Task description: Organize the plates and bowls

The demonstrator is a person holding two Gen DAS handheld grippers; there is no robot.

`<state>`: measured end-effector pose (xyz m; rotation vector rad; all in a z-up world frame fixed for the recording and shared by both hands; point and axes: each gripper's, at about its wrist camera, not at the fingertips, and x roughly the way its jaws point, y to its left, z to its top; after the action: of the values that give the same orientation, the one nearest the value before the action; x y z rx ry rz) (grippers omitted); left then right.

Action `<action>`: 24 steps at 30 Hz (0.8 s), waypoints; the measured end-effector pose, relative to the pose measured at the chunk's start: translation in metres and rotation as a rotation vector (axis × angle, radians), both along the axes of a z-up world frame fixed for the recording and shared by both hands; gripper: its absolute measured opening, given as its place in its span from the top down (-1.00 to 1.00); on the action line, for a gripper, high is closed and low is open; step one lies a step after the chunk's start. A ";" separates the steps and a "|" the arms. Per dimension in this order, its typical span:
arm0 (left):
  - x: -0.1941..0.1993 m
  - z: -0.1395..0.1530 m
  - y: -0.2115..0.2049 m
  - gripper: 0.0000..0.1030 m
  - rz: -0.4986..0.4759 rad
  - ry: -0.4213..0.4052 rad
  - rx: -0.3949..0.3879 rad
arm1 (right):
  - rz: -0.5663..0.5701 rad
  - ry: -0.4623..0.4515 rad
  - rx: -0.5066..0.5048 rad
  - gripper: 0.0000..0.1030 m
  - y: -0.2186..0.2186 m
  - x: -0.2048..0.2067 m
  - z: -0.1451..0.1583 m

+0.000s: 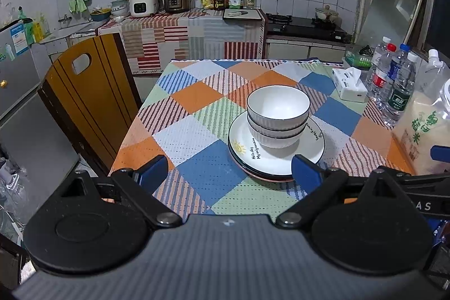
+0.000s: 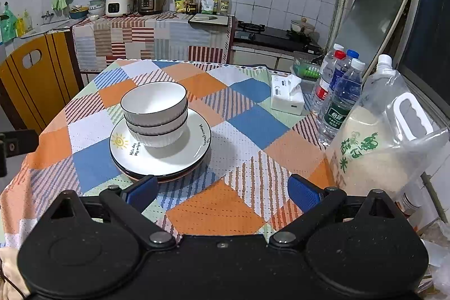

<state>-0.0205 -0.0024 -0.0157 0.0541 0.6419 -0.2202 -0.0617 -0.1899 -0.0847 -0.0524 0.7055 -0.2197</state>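
Observation:
Three white ribbed bowls (image 1: 278, 114) (image 2: 155, 114) sit nested on a stack of plates (image 1: 253, 156) (image 2: 174, 156), the top plate white with a sun drawing and lettering. The stack rests on the checked tablecloth. My left gripper (image 1: 229, 170) is open, near the table's front edge, with its right blue pad just in front of the plates' rim and nothing between the fingers. My right gripper (image 2: 222, 191) is open too, over the cloth to the right of the stack, its left pad close to the plates' rim and nothing held.
A tissue box (image 1: 348, 83) (image 2: 287, 94), several water bottles (image 1: 393, 80) (image 2: 340, 92) and a bag of rice (image 2: 377, 142) (image 1: 422, 128) crowd the table's right side. A wooden chair (image 1: 87, 100) stands at the left. Counters with cookers line the back wall.

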 end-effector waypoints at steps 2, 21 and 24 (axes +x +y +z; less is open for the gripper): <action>0.000 0.000 0.000 -0.85 0.001 0.002 0.006 | 0.002 0.000 0.000 -0.95 0.000 0.000 0.000; -0.002 -0.003 0.001 -0.96 0.006 -0.014 -0.002 | 0.010 0.008 -0.001 -0.95 0.002 -0.001 -0.002; -0.002 -0.003 0.001 -0.97 0.006 -0.013 0.000 | 0.010 0.008 -0.001 -0.95 0.002 -0.001 -0.002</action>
<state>-0.0228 -0.0014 -0.0186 0.0530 0.6286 -0.2136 -0.0631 -0.1876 -0.0869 -0.0572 0.7126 -0.2107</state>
